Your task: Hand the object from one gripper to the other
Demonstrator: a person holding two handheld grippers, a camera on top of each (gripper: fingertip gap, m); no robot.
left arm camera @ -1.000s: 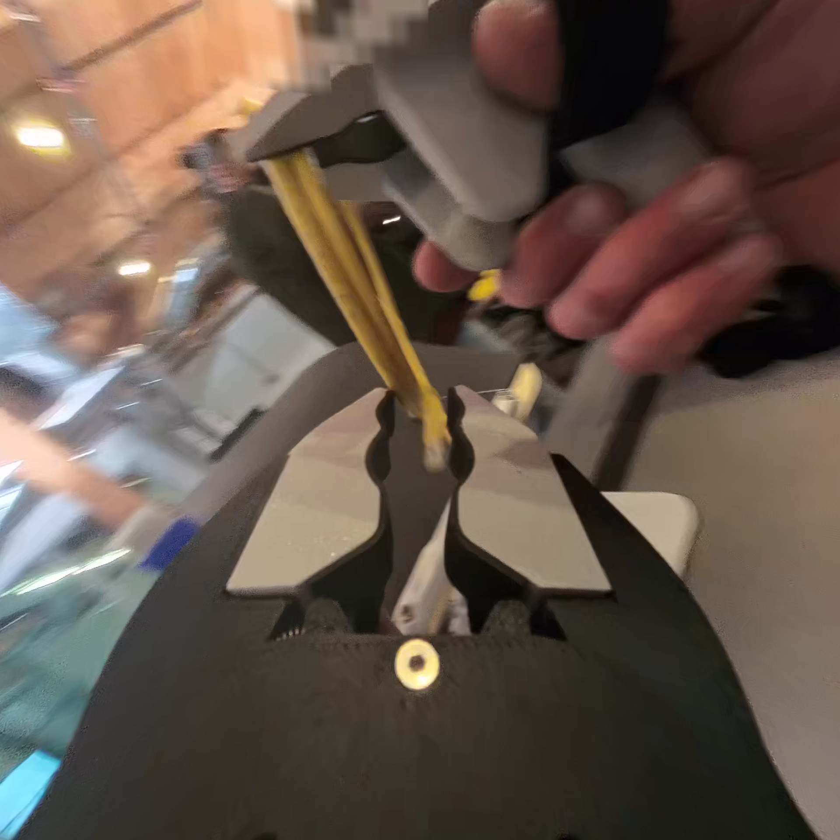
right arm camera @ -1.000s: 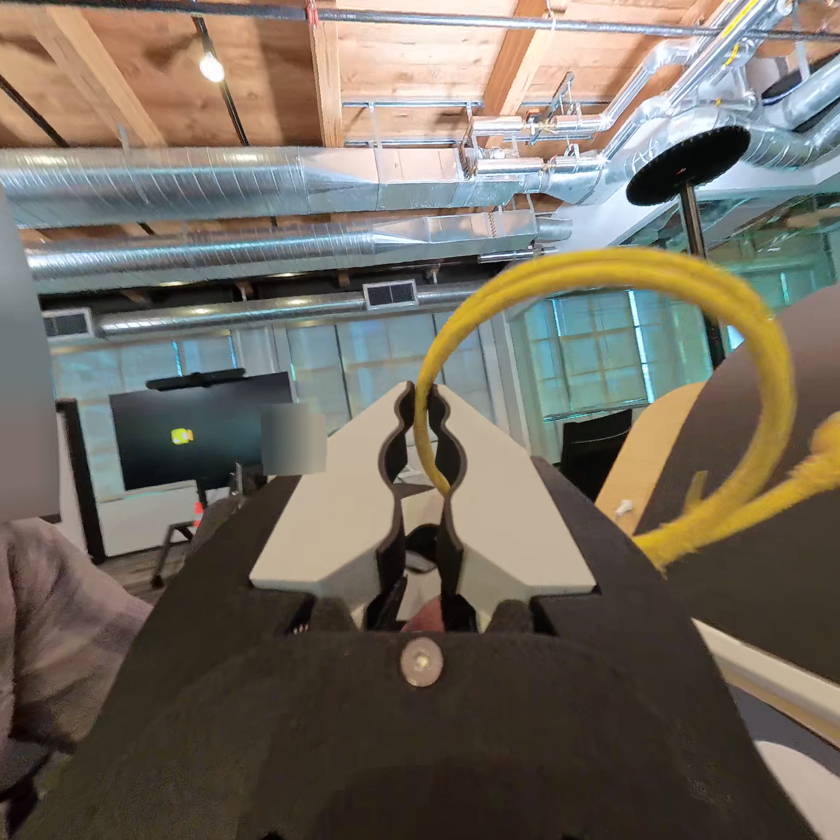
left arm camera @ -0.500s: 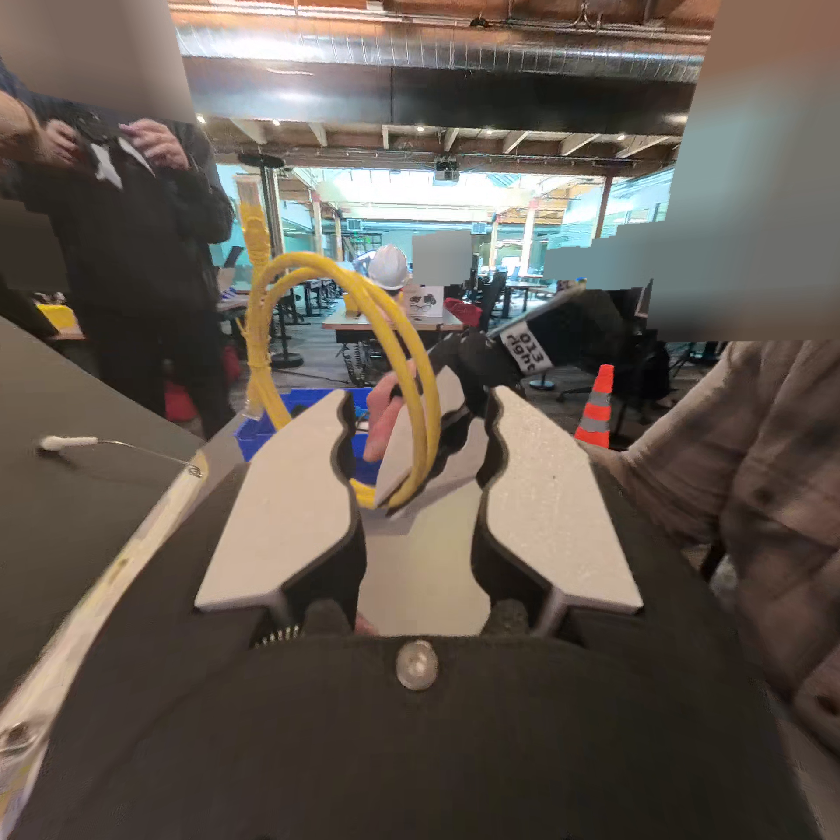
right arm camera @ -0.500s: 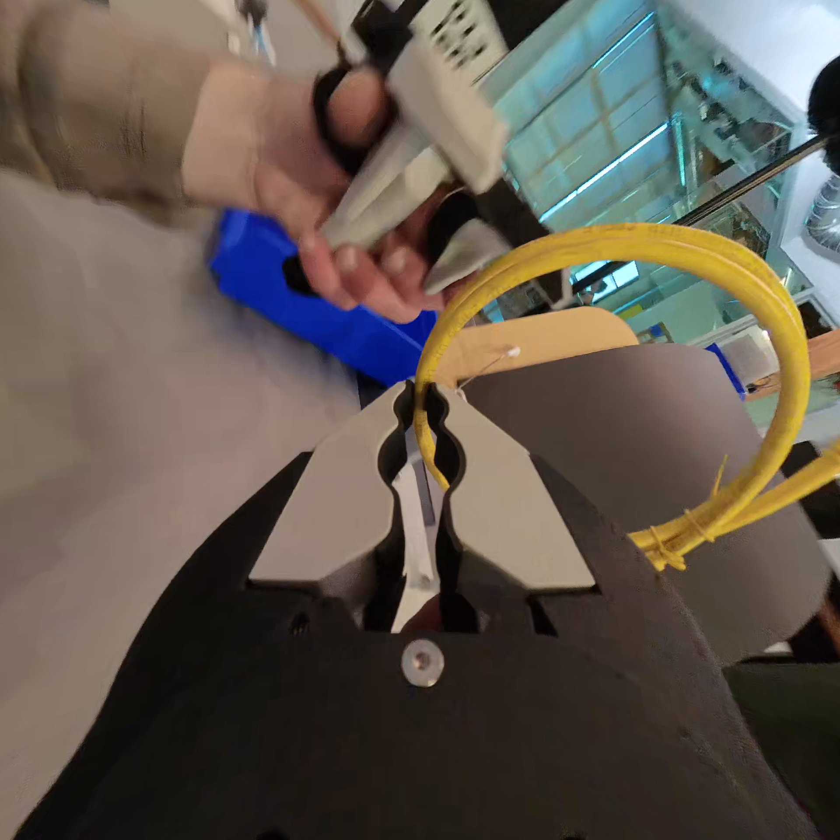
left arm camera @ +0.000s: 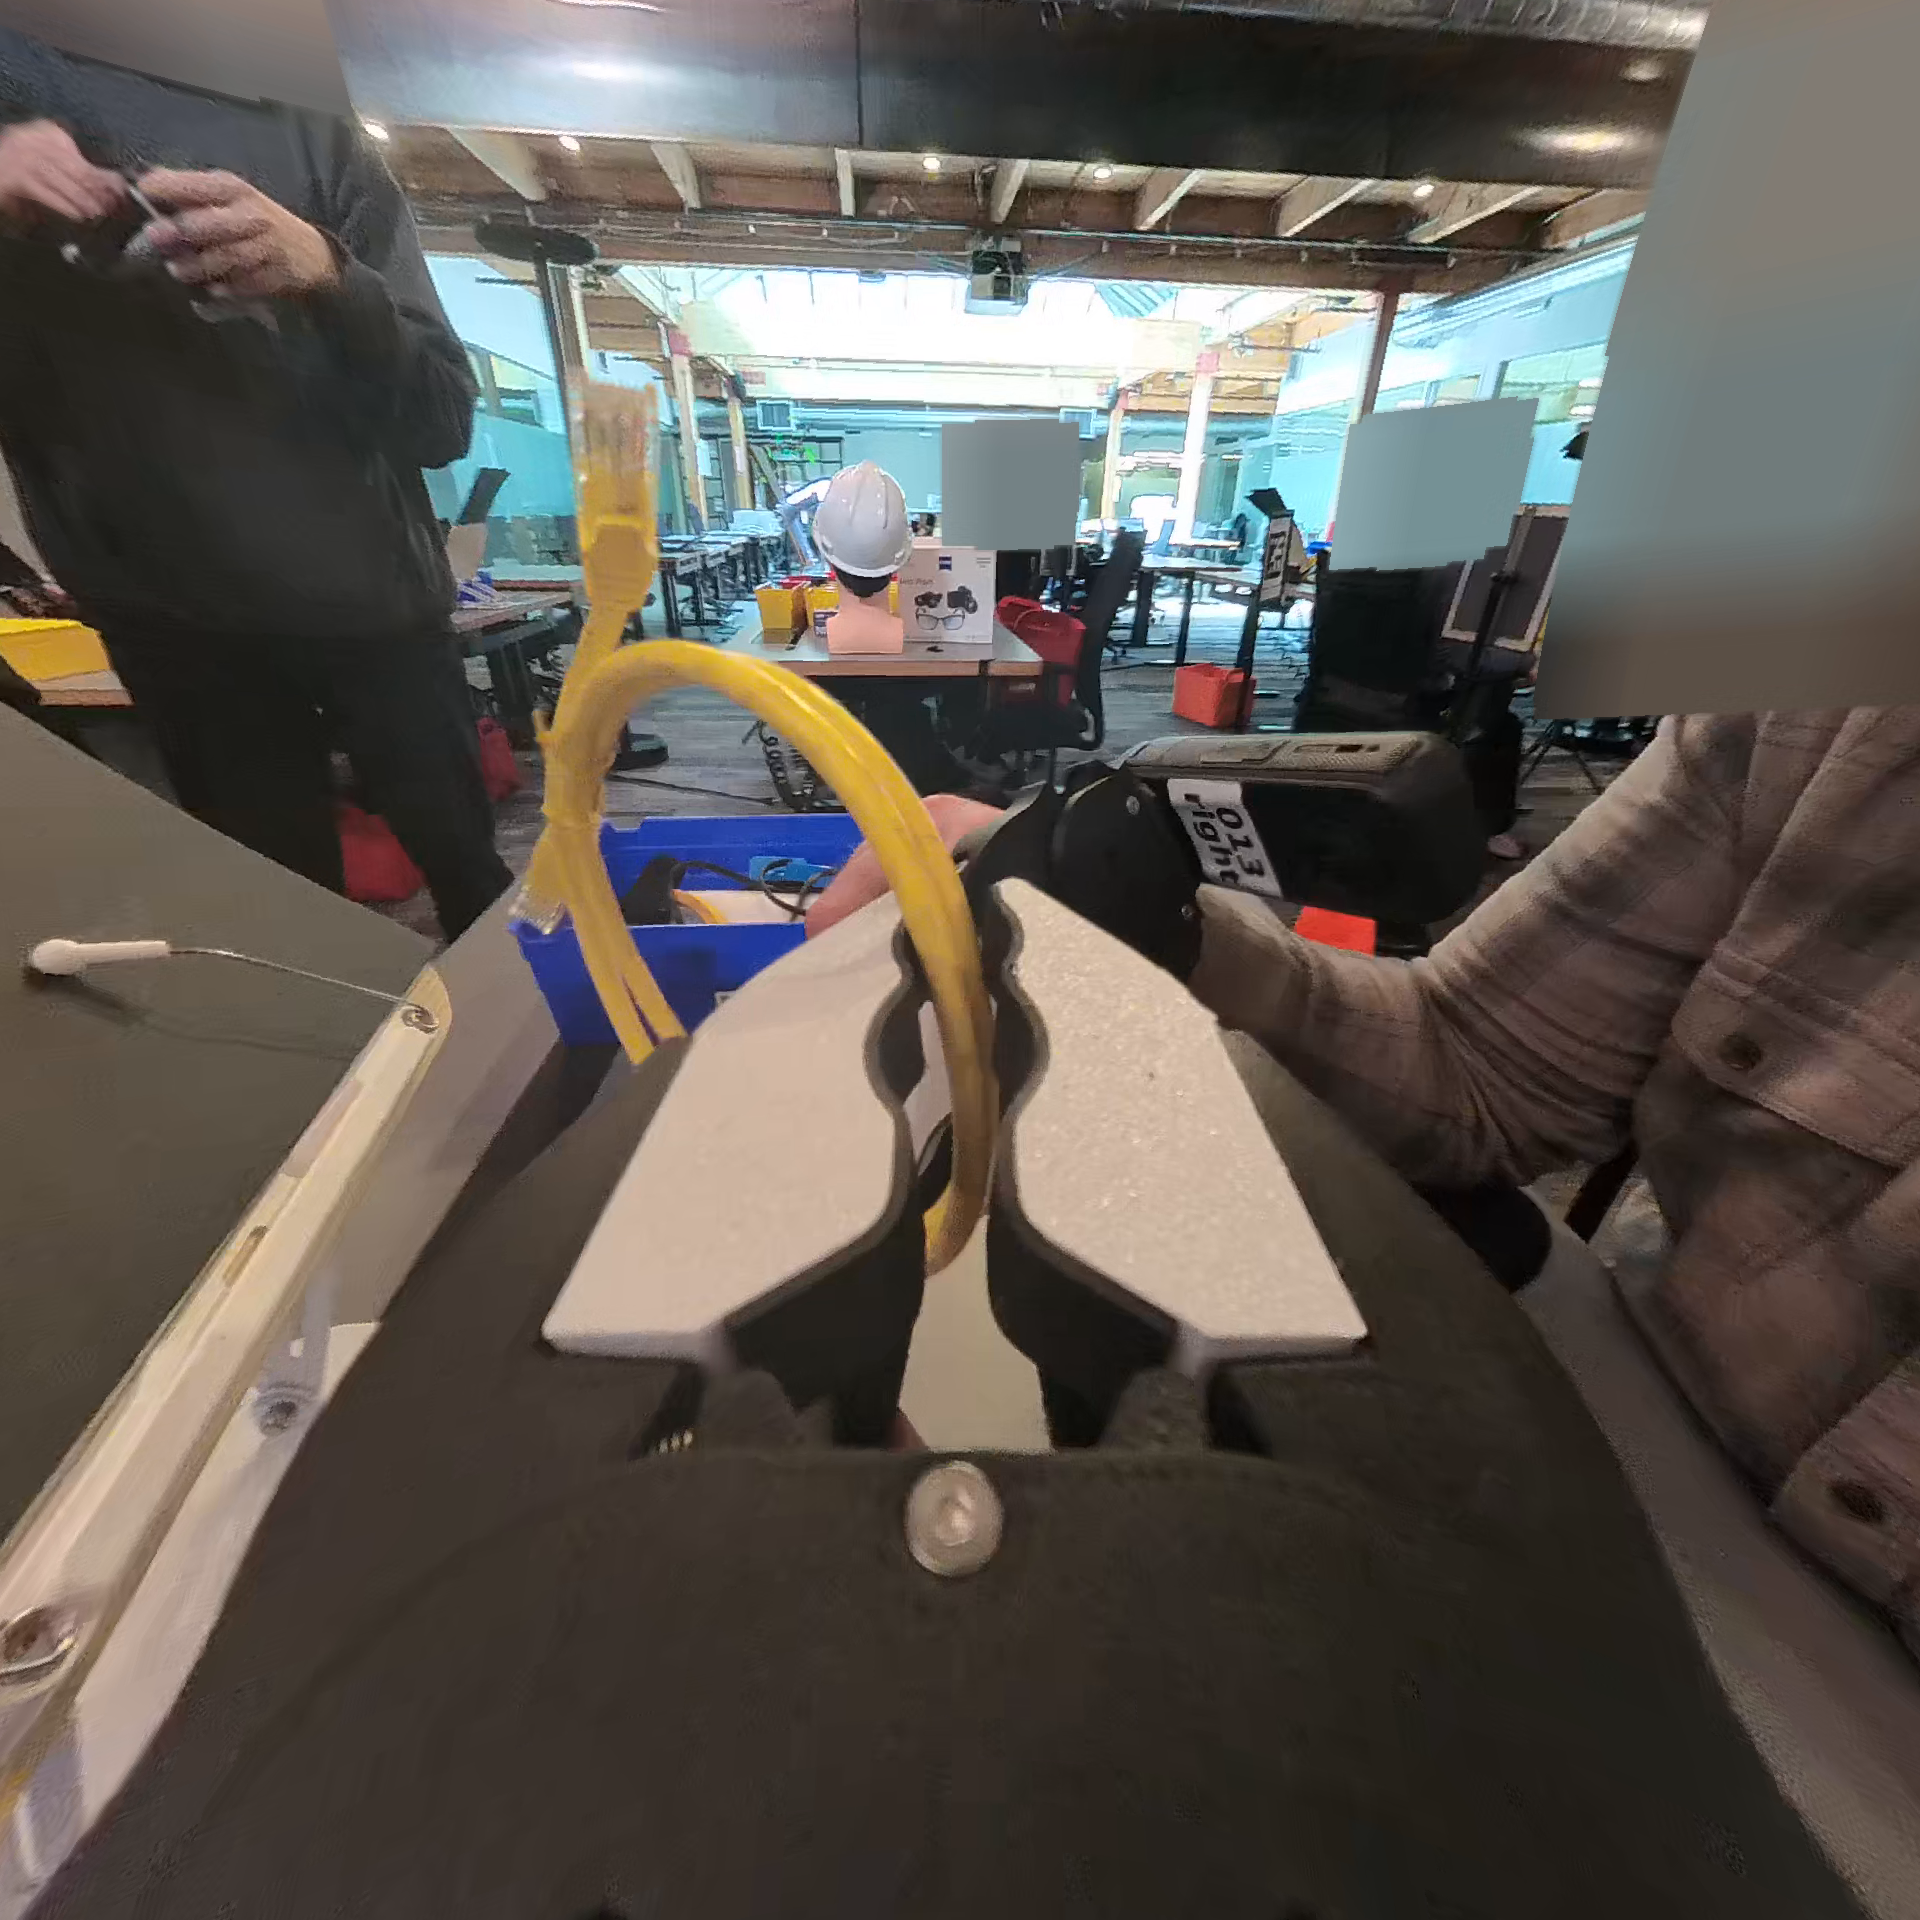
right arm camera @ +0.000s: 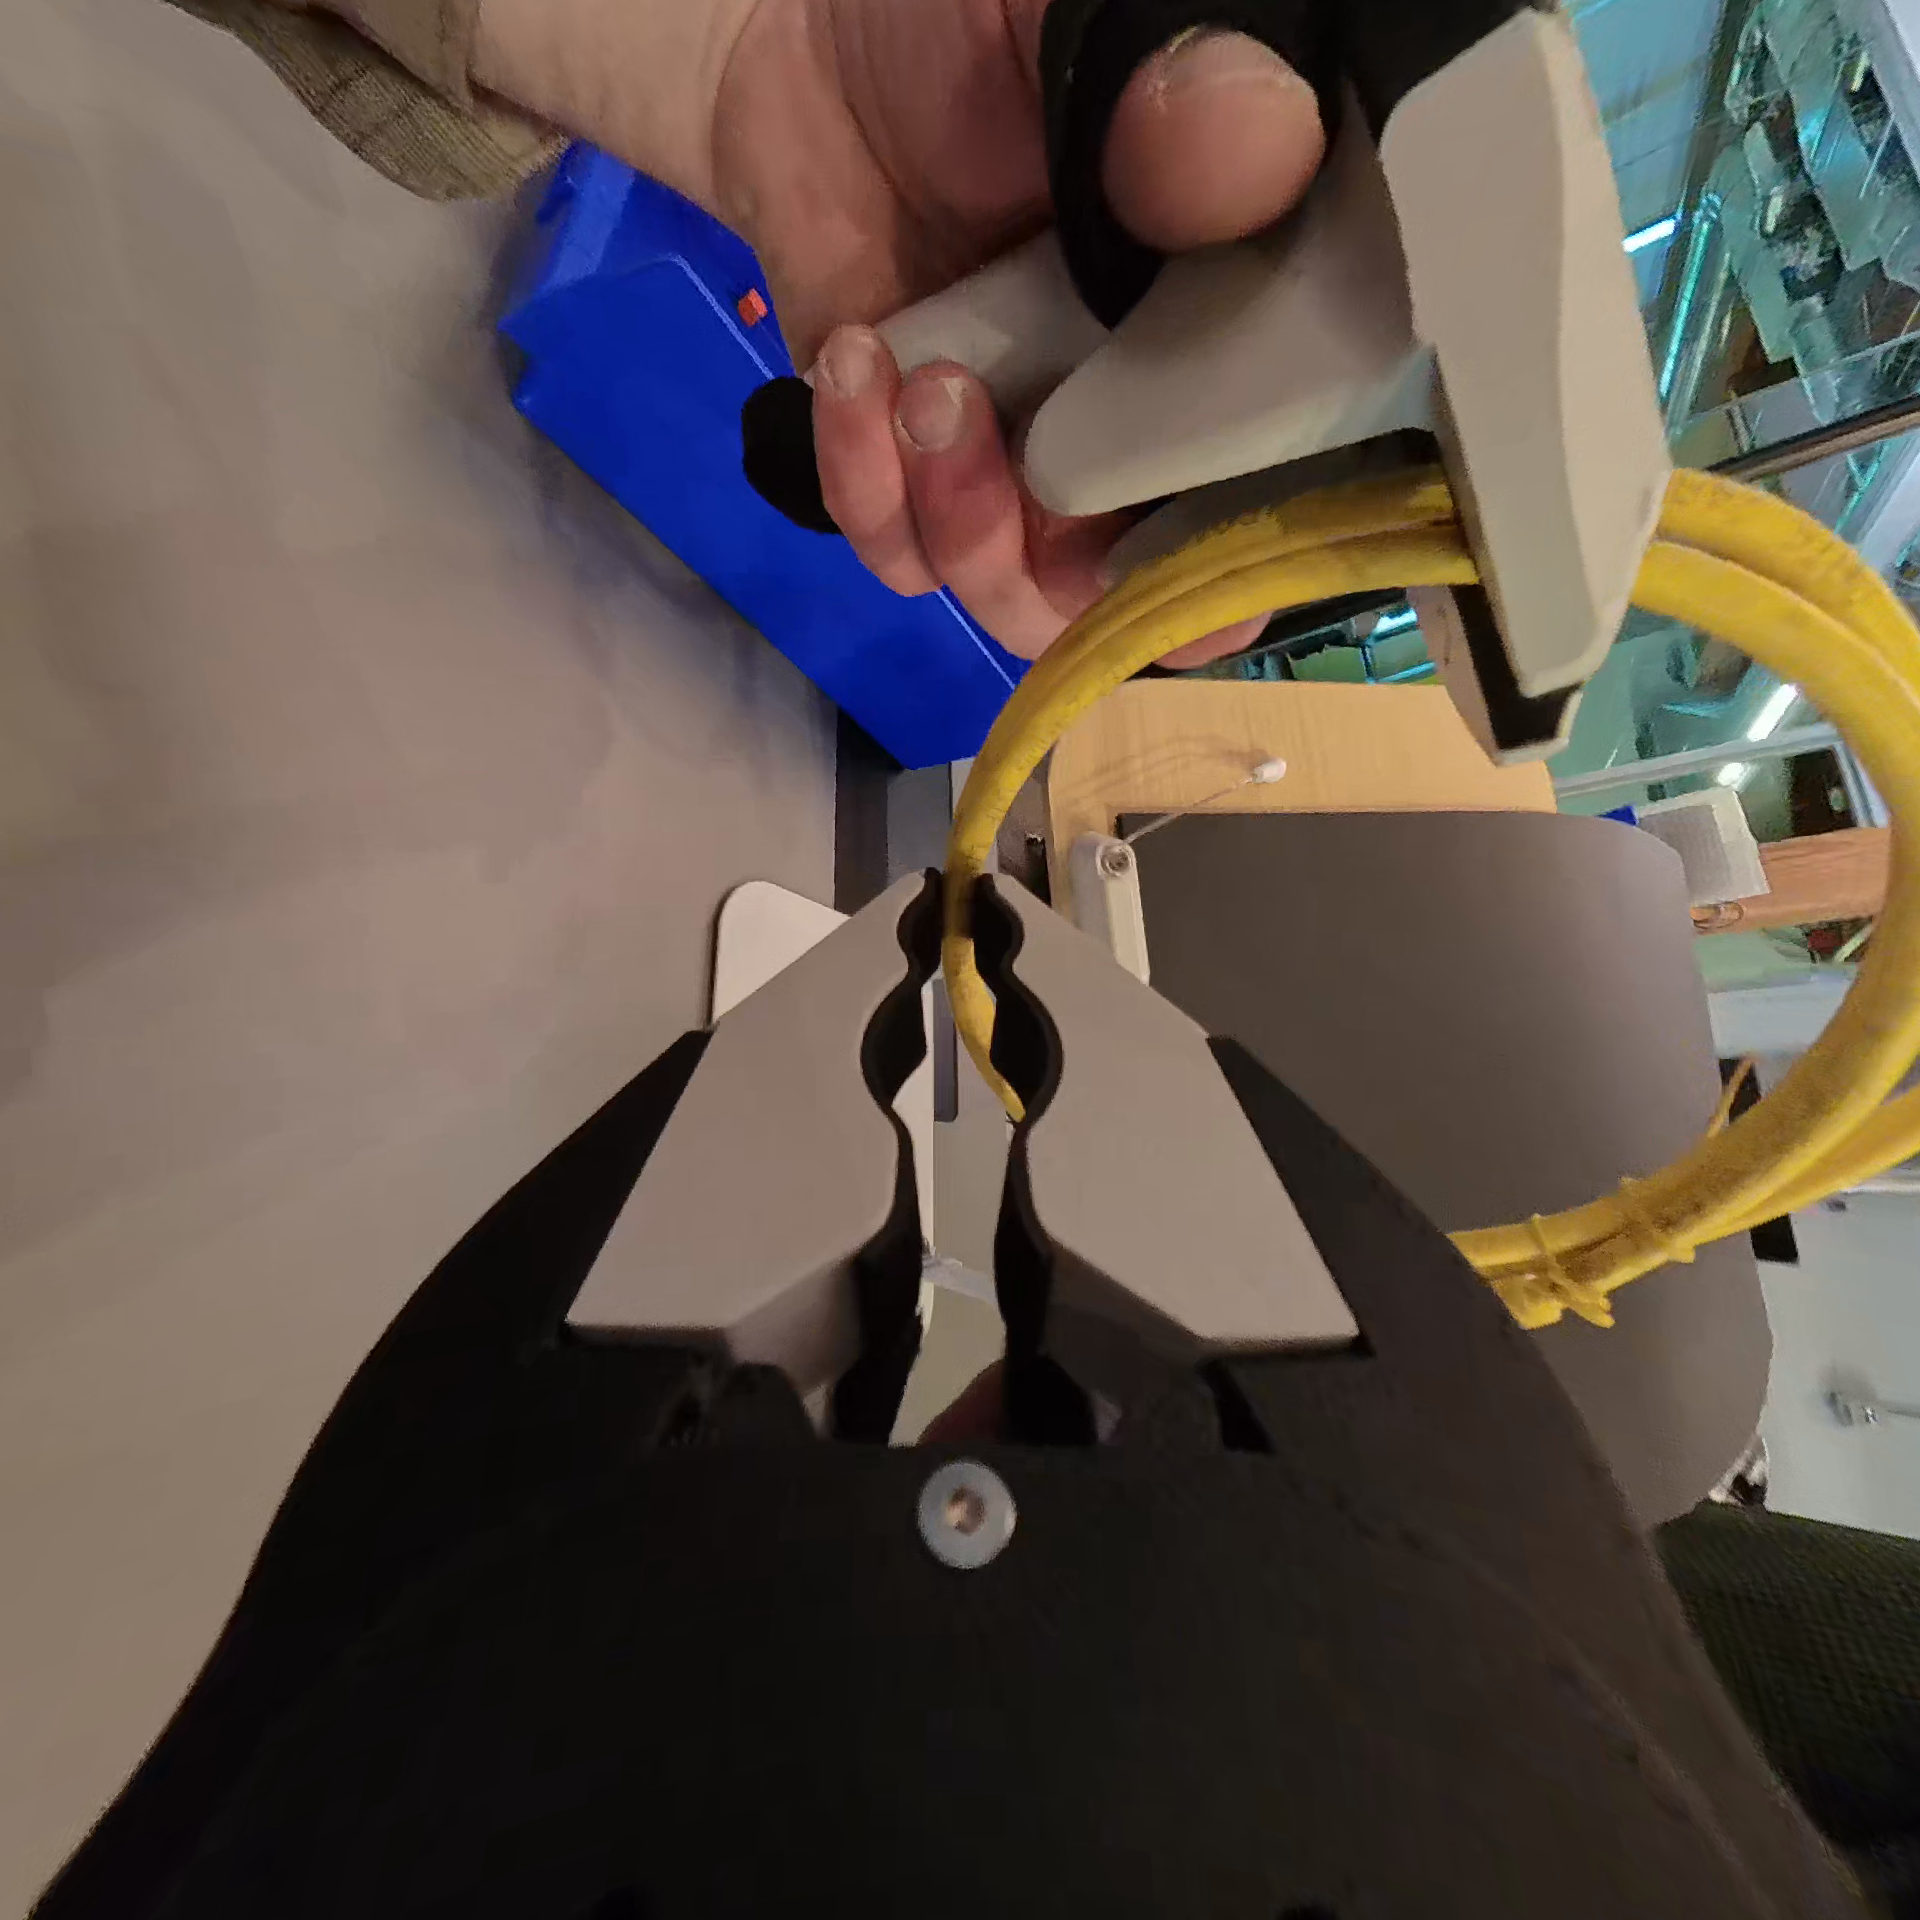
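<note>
Cable (left arm camera: pixel 800 717), yellow and coiled into a loop bound with ties, is what both of my grippers have hold of at once. My left gripper (left arm camera: pixel 951 935) has its jaws pressed in on one side of the loop, the strands running down the wavy slot between the grey fingers (left arm camera: pixel 779 1132). From the right wrist view, my right gripper (right arm camera: pixel 958 894) pinches a different stretch of the same cable (right arm camera: pixel 1226 582) right at its tips, jaws nearly together on the strand. In that same view the left gripper (right arm camera: pixel 1496 540) shows farther off, gripped by a hand (right arm camera: pixel 935 312), its grey fingers closed over the doubled strands. A clear-tipped yellow plug (left arm camera: pixel 615 468) stands up above the coil in the left wrist view, and a second plug (left arm camera: pixel 540 904) hangs low beside the tie. Behind the loop sits a blue bin (left arm camera: pixel 665 935) at the edge of the grey surface (right arm camera: pixel 312 727). The right gripper's black body (left arm camera: pixel 1247 831) shows beyond my left fingers, held by an arm in a plaid sleeve (left arm camera: pixel 1610 987). A person in dark clothing (left arm camera: pixel 239 468) stands at the far left.
</note>
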